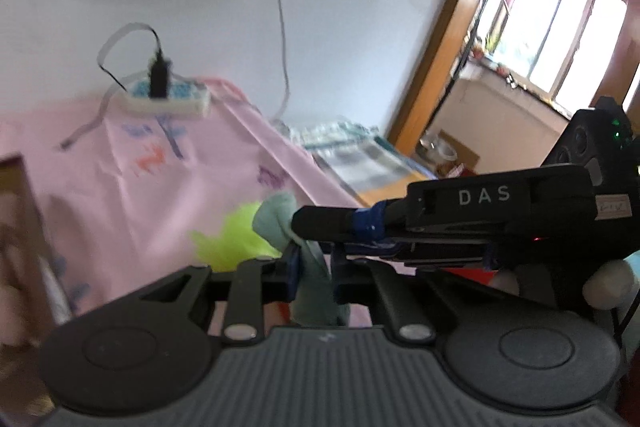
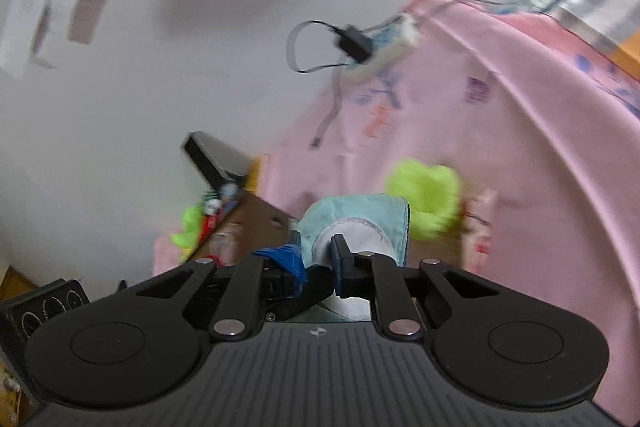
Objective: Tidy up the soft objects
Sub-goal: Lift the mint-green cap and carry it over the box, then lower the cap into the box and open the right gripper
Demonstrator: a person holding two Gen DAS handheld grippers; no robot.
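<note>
While both views are blurring, the left gripper [image 1: 313, 267] is clenching a limp teal cloth [image 1: 280, 217], and the right gripper [image 2: 316, 267] is apparently pinching it too. "DAS" is showing on the right gripper's body. A fuzzy lime toy [image 2: 426, 201] is lying beyond the jaws on a pink sheet [image 1: 132, 187].

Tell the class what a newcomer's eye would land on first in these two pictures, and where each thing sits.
First, the pale teal cloth, pinched in the left claw and also gripped by the right claw at the bottom middle of both views. Just behind it, a fluffy lime-green toy lies on the pink sheet. Farther back, a white power strip with a black plug sits near the wall.
</note>
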